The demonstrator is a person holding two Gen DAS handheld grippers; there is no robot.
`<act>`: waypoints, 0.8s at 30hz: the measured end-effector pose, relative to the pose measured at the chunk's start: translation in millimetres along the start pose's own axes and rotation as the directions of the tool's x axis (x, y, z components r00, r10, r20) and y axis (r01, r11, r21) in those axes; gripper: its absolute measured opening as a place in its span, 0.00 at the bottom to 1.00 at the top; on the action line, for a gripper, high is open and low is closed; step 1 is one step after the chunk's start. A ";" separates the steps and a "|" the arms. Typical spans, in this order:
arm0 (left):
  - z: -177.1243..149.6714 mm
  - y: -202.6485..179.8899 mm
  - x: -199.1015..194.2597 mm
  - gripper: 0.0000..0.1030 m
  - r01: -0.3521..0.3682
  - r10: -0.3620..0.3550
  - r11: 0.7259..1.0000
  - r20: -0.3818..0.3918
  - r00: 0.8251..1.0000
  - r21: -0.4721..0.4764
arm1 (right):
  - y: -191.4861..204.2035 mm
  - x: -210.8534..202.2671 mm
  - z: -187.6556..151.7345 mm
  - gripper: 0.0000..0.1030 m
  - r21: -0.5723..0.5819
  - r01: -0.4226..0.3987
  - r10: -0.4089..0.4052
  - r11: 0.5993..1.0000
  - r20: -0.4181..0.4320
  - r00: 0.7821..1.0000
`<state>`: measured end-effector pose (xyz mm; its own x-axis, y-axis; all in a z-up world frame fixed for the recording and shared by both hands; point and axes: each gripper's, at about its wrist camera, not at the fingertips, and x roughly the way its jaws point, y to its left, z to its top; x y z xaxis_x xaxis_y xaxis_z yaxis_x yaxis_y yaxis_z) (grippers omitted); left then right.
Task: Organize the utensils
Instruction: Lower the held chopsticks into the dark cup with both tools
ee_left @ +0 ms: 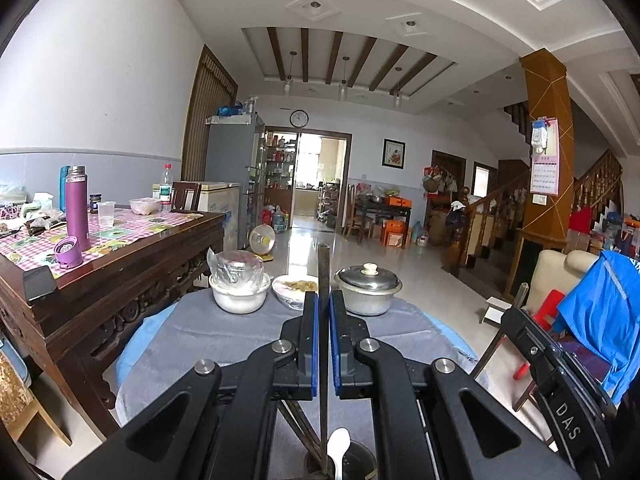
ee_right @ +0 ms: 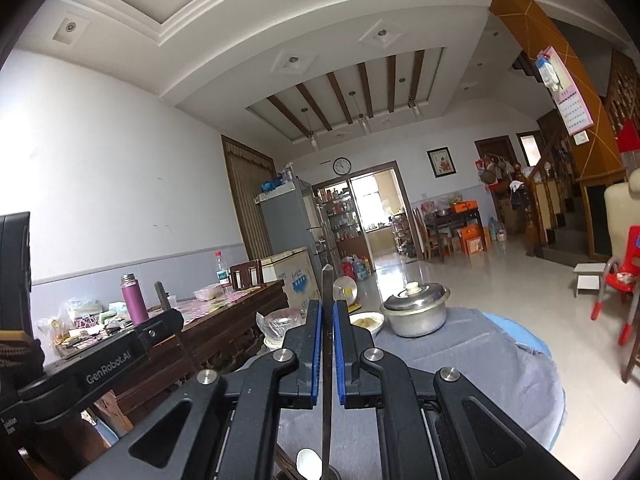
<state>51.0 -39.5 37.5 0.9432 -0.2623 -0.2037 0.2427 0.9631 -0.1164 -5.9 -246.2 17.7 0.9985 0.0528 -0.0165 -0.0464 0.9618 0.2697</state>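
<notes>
My left gripper is shut on a dark chopstick that stands upright between its blue pads. Below it a dark utensil holder holds a white spoon and more dark chopsticks. My right gripper is shut on another dark chopstick, also upright, above the white spoon. The left gripper's body shows at the left of the right wrist view, with its chopstick sticking up. The right gripper's body shows at the right of the left wrist view.
A round table with a grey cloth carries a lidded metal pot, a white bowl with a wrapped dish and a plate of food. A wooden table with a purple flask stands left. Chairs stand right.
</notes>
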 end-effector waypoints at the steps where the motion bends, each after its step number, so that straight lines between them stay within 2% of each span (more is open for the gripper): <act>1: -0.3 0.1 0.9 0.05 0.000 0.000 1.000 -0.003 1.000 -0.001 | 0.1 -0.6 -1.1 0.07 0.002 0.000 0.000 1.000 0.000 1.000; 24: -15.9 4.8 16.3 0.05 -0.003 0.002 1.000 -0.063 0.998 -0.021 | 7.8 15.2 -16.5 0.07 -0.025 0.003 -0.004 1.000 -0.037 0.999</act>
<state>63.9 -40.1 18.2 0.9276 -0.2639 -0.2644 0.2349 0.9624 -0.1364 8.5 -233.5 3.7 0.9969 0.0584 -0.0530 -0.0437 0.9685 0.2453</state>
